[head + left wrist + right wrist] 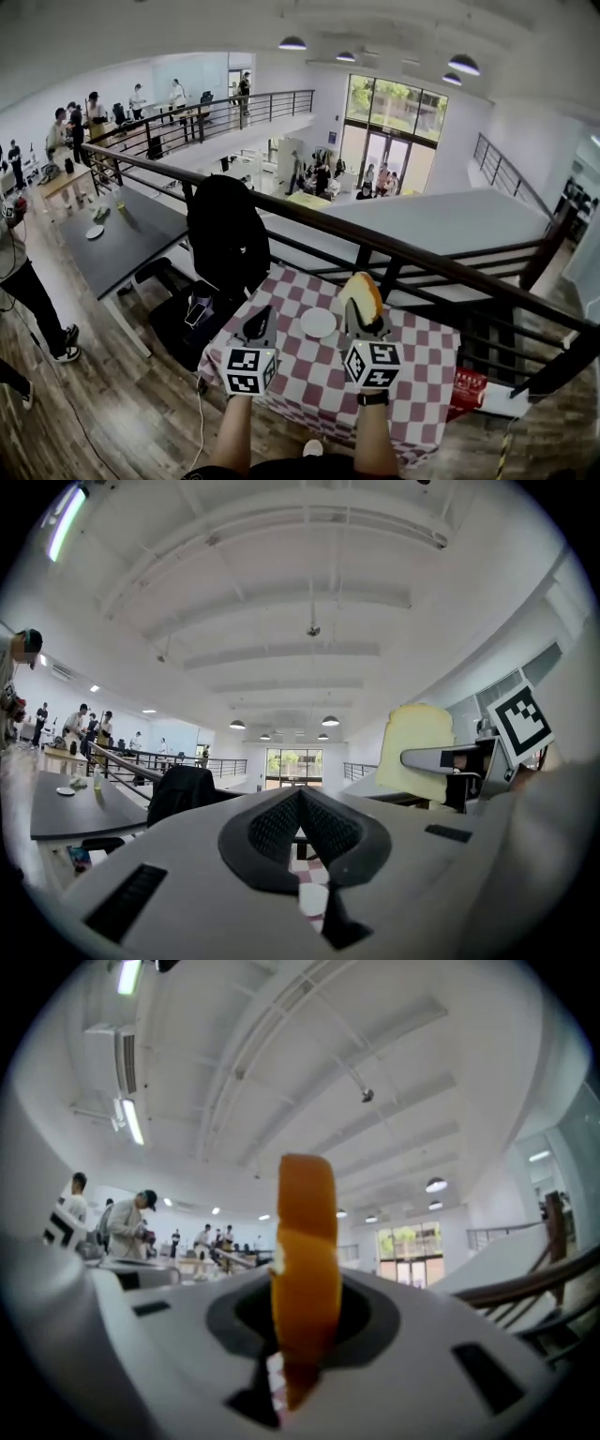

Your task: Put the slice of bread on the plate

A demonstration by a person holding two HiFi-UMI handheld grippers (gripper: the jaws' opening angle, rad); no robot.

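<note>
Bread slice (361, 292), golden-crusted w/ pale crumb, stood upright, clamped edge-on in R gripper (305, 1312) above red-and-white checked tablecloth (417, 370). Round white plate (318, 322) lay at its 9 o'clock, apart. L gripper (300, 797) had jaws closed together, nothing between.

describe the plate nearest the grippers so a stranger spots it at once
Find the table with the red-and-white checked cloth by the black railing. Near its middle lies a small round white plate, bare; the other white plate sits on the dark table.
</note>
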